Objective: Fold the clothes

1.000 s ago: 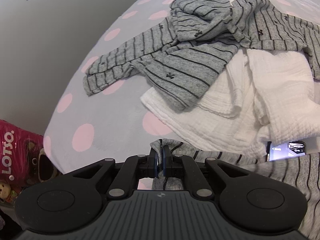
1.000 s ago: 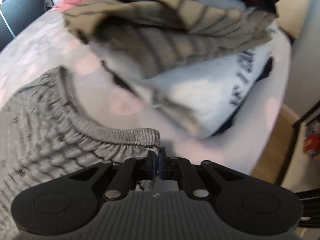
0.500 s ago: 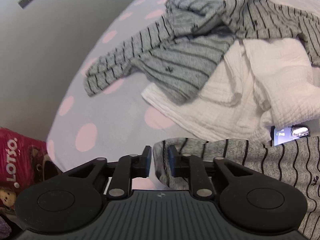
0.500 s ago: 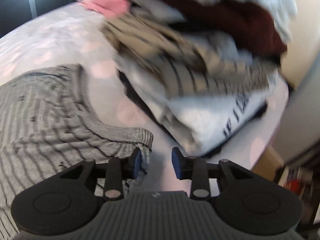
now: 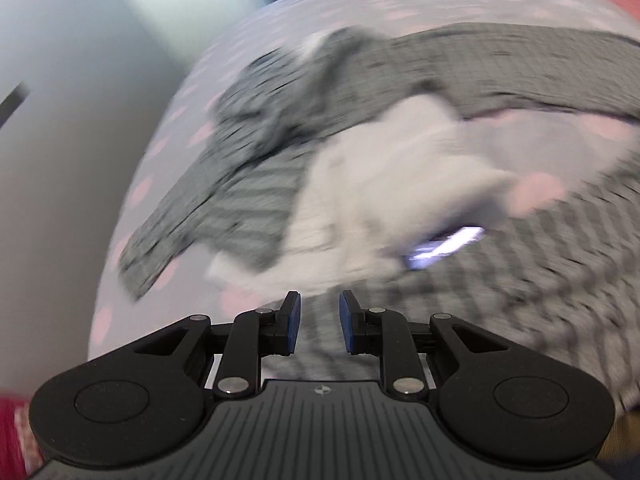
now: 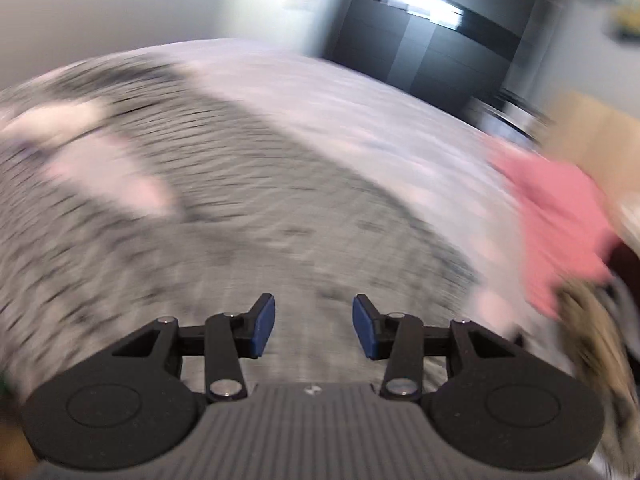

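Note:
Both views are blurred by motion. My left gripper (image 5: 319, 300) is open over the near edge of a grey striped garment (image 5: 500, 280) that lies flat on the bed; nothing is between its pads. Beyond it, a second grey striped top (image 5: 260, 152) lies crumpled, partly on a white cloth (image 5: 380, 184). In the right wrist view, my right gripper (image 6: 314, 304) is open and its jaws are opening wider. It hangs above the spread grey striped garment (image 6: 280, 208) with nothing between the pads.
The bed has a pale grey sheet with pink dots (image 5: 168, 312). A lit phone (image 5: 444, 248) lies by the white cloth. A pink garment (image 6: 560, 216) and a beige striped pile (image 6: 592, 328) sit at the right. A dark cabinet (image 6: 440, 40) stands beyond the bed.
Both grippers let go of the grey striped garment's edge and opened. Each has swung and rolled, the right one away from the clothes stack toward the spread garment.

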`<state>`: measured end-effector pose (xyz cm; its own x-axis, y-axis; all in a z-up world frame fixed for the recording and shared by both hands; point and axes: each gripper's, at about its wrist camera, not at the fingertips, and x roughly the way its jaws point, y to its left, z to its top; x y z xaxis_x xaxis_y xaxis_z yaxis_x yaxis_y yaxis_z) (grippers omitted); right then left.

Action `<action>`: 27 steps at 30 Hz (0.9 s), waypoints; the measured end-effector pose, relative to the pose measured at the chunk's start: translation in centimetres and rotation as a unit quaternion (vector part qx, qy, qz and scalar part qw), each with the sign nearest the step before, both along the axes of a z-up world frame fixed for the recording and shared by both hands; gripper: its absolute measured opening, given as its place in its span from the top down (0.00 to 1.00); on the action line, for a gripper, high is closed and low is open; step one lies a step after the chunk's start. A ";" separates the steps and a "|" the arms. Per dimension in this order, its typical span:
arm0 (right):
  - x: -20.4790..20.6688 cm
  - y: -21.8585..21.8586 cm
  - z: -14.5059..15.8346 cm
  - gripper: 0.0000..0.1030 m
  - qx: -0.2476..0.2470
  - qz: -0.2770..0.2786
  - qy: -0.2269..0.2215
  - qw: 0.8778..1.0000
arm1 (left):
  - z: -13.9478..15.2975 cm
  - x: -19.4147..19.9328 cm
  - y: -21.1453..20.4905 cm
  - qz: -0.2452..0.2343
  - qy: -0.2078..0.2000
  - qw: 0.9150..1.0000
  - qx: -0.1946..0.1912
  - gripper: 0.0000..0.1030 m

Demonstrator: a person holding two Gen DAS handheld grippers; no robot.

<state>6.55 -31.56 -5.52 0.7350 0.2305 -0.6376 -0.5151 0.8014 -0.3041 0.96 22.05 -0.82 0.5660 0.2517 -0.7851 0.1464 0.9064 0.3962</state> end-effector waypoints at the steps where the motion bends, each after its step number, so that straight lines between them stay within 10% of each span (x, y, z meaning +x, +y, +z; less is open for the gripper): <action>1: -0.6 1.1 -0.3 0.55 -0.011 0.039 0.003 0.999 | 0.0 -0.6 -0.9 -0.027 -0.001 1.000 0.004 0.81; 8: -8.8 7.7 -1.4 0.55 -0.098 0.251 0.001 0.963 | -1.9 -4.8 -7.0 -0.217 0.019 0.976 0.028 0.81; 15: -14.8 12.0 -6.0 0.55 -0.205 0.417 0.007 0.886 | -4.7 -9.6 -11.7 -0.361 0.059 0.930 0.046 0.81; 21: -17.1 12.7 -9.9 0.56 -0.304 0.468 -0.036 0.829 | -7.7 -13.1 -14.3 -0.441 0.079 0.891 0.076 0.81; 27: -17.9 11.5 -11.8 0.65 -0.383 0.505 -0.107 0.766 | -8.4 -14.9 -15.4 -0.471 0.056 0.877 0.080 0.56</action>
